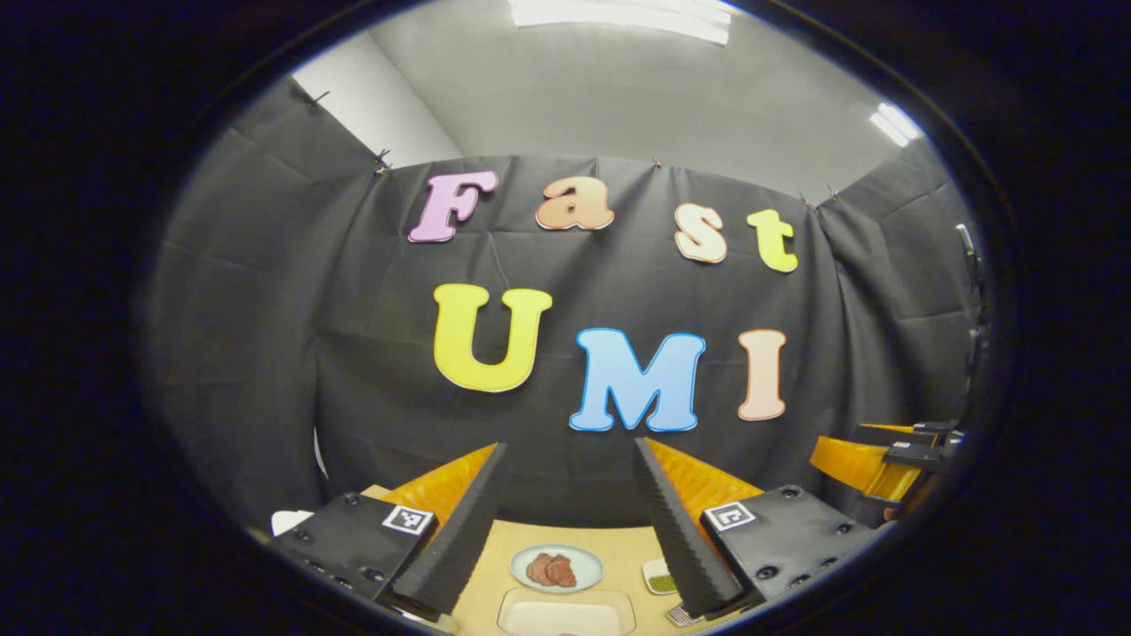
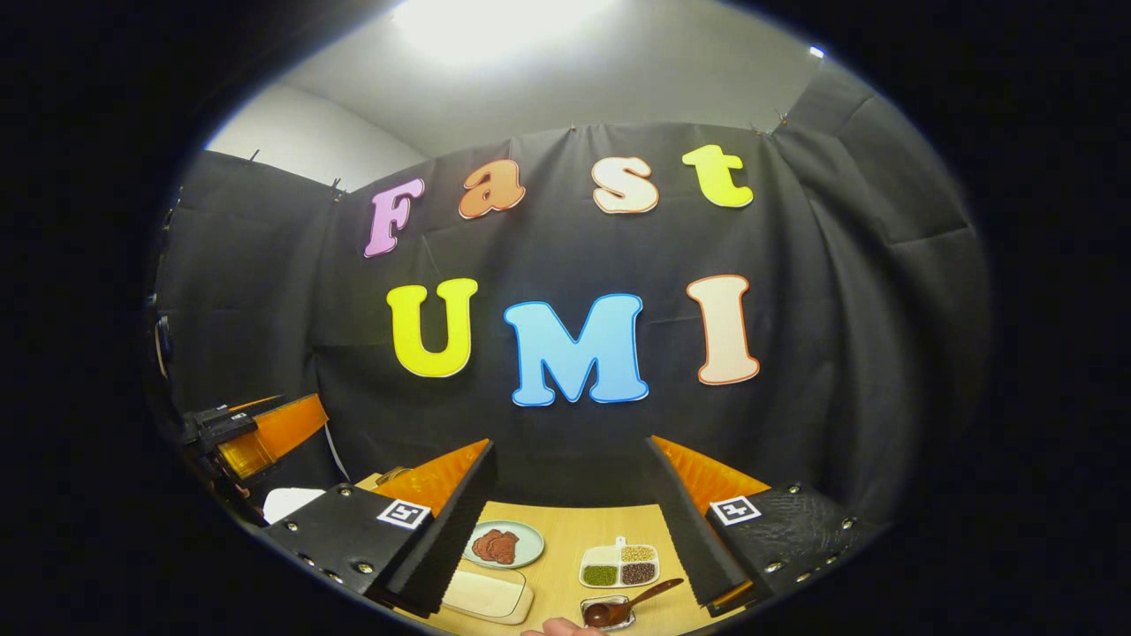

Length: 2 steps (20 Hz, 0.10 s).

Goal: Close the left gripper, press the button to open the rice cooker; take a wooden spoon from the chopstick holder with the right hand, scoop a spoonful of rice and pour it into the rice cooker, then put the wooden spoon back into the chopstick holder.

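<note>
While the left gripper [image 1: 570,495] is held high above the table [image 1: 618,539], its two fingers stand wide apart with nothing between them. Between them in the left gripper view lies a round plate [image 1: 557,567] with brown pieces on it, and nearer the camera a pale rectangular tray [image 1: 565,612]. Just beside the right-hand finger, part of a small divided dish [image 1: 660,579] with something green peeks out. At the right edge the other gripper [image 1: 892,459] shows farther off.

From the right gripper view, the right gripper [image 2: 570,495] is likewise spread wide and grips nothing. On the wooden table [image 2: 565,530] sit the round plate [image 2: 504,544], the pale tray [image 2: 486,594] below it, and the divided dish [image 2: 619,565] with four kinds of grain. Near the bottom edge a wooden spoon [image 2: 632,605] rests with its bowl in a small clear dish [image 2: 608,612], its handle slanting up to the right. A fingertip [image 2: 552,628] shows at the bottom edge. The left gripper [image 2: 252,433] appears at the left
</note>
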Motion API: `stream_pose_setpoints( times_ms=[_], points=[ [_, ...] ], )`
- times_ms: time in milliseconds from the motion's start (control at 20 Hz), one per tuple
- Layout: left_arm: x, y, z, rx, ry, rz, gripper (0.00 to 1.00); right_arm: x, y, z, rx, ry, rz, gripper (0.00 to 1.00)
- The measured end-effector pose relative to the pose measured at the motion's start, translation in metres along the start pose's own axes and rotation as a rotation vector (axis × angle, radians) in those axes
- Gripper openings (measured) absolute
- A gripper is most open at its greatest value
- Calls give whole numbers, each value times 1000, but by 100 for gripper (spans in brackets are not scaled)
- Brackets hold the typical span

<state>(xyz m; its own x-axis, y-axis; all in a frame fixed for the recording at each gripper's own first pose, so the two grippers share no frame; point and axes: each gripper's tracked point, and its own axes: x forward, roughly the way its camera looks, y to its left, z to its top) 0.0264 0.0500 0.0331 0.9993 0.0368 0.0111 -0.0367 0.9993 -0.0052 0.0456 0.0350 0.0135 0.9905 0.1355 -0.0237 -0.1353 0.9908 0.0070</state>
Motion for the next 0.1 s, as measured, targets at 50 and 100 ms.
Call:
stream_pose_setpoints(
  times_ms=[50, 100],
  points=[
    [0, 2, 0, 7, 0, 3, 94, 1, 1, -1, 4, 3, 0, 99],
    [-2, 3, 0, 8, 3, 0, 93, 1, 2, -2, 8, 6, -1, 99]
  ],
)
